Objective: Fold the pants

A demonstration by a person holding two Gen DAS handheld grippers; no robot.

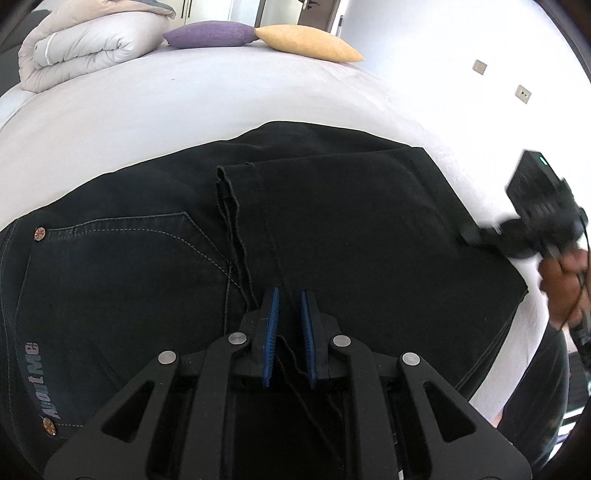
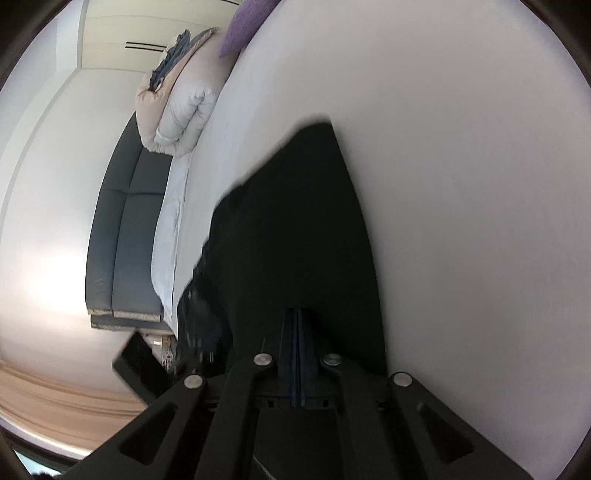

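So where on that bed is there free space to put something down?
The white bed sheet is bare between the black denim pants and the purple cushion, yellow cushion and folded grey duvet. The near edge is crowded: pants and both tools.

Matt black denim pants with pale stitching and coppery metal rivets, smooth white cotton bed sheet, matt black plastic left claw with ribbed blue rubber pads, coarse-woven purple cushion

Left tongs parted; right tongs closed.
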